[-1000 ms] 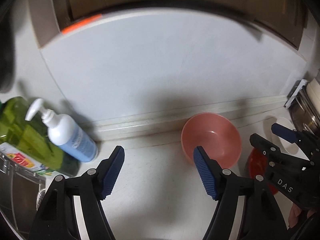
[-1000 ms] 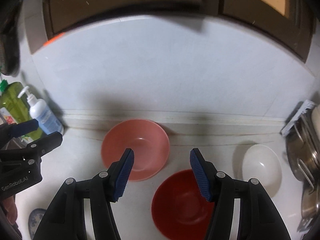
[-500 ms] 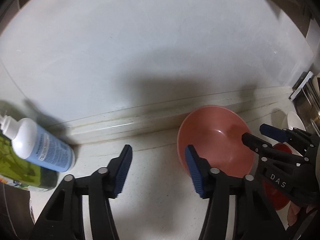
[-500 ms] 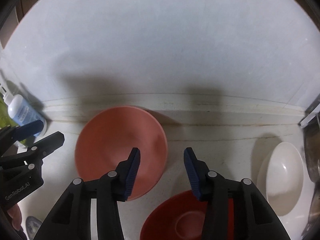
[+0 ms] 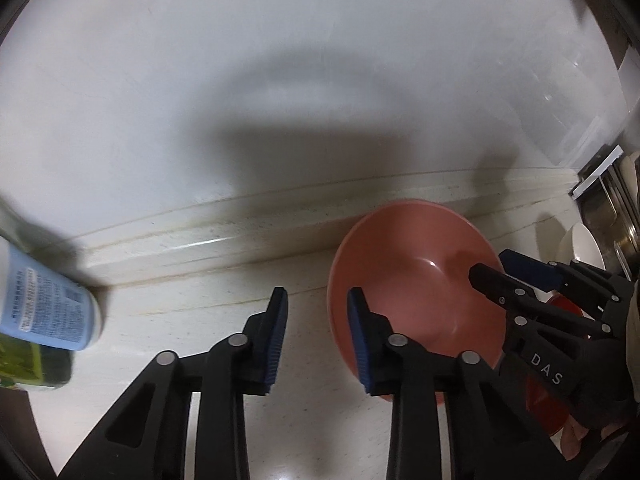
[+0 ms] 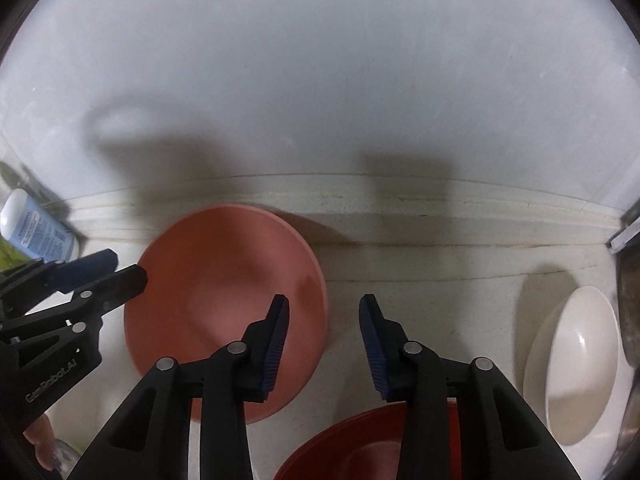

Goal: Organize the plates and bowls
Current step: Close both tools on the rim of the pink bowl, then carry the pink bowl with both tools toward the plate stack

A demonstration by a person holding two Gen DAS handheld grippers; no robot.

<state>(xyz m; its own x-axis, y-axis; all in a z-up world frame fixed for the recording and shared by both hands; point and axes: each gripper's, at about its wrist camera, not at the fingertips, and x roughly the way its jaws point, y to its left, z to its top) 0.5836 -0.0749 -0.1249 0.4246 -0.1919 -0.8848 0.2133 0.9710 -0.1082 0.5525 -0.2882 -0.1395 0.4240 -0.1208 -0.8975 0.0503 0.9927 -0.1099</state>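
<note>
- The left tongs [image 5: 316, 338] stand apart with nothing between the blue pads; the pink bowl's near-left rim sits just beside the right-hand pad, possibly touching it, though that cannot be told for sure.
- The right tongs [image 6: 324, 344] are likewise apart and empty, poised over the pink bowl's right rim, one pad above the bowl's inside and the other above bare counter [image 6: 440, 288].
- The pink bowl [image 6: 224, 308] rests upright on the counter close to the raised ledge at the wall; a red bowl [image 6: 360, 448] lies nearer the camera and a white bowl [image 6: 572, 364] stands off to the right, tilted against something metallic (pots, most likely, but too cropped to be sure).
- A blue-labelled bottle [image 5: 44, 312] stands at the far left, well apart from the bowls.
- By its matte look the pink bowl is probably light, stiff plastic or melamine: not fragile, but smooth and apt to slip or pivot in a one-sided pinch.
- The best hold is likely the thin rim, one pad inside and one outside, pushed well down the wall so the bowl does not swing.
- Next to a wall and ledge, lifting straight up seems safer than dragging.
</note>
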